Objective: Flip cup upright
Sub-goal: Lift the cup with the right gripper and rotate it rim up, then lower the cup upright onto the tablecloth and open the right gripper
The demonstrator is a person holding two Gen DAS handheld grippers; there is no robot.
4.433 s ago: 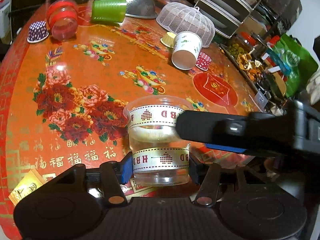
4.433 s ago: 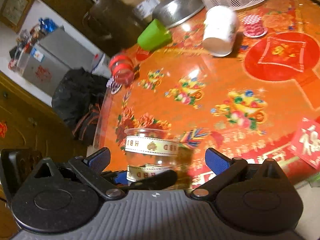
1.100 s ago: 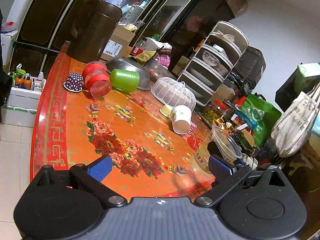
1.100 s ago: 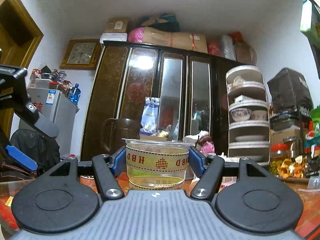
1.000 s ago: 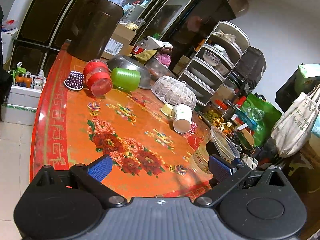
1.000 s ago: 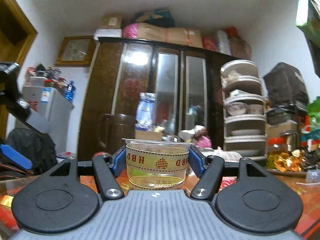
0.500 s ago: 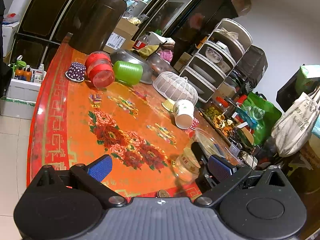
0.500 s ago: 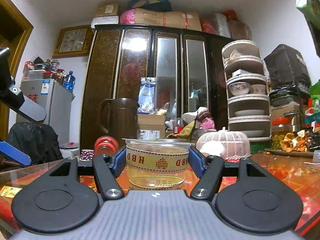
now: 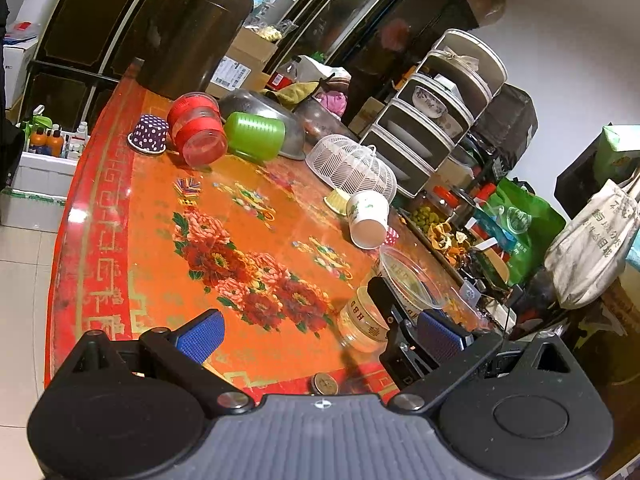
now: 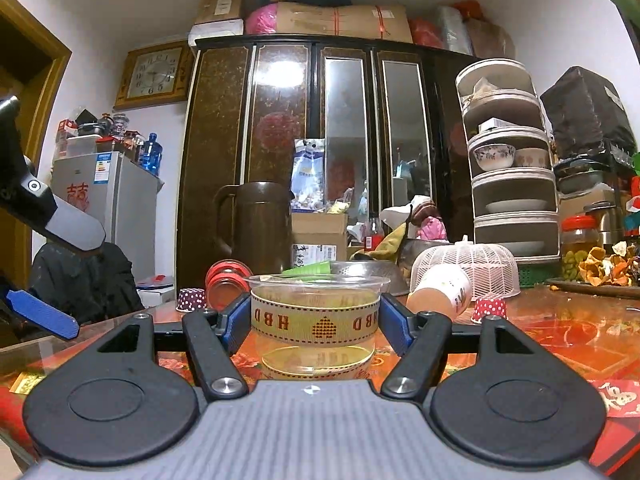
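A clear plastic cup (image 10: 315, 322) with gold "HBD" ribbon bands stands mouth up between the blue pads of my right gripper (image 10: 314, 326), which is shut on it just above the orange flowered table (image 10: 580, 340). The same cup (image 9: 370, 316) shows in the left wrist view at the table's near right, with the right gripper's finger against it. My left gripper (image 9: 320, 332) is open and empty, held above the near edge of the table (image 9: 132, 240), to the left of the cup.
A white paper cup (image 9: 369, 219), a green cup (image 9: 255, 135) and a red-banded clear cup (image 9: 197, 131) lie on their sides. A purple dotted cupcake liner (image 9: 149, 134), a steel bowl (image 9: 260, 104), a white mesh cover (image 9: 352, 170) and a brown jug (image 10: 256, 228) stand farther back.
My right gripper has lowered the cup from head height down close to the table, keeping it upright. My left gripper stays open and has tilted slightly downward.
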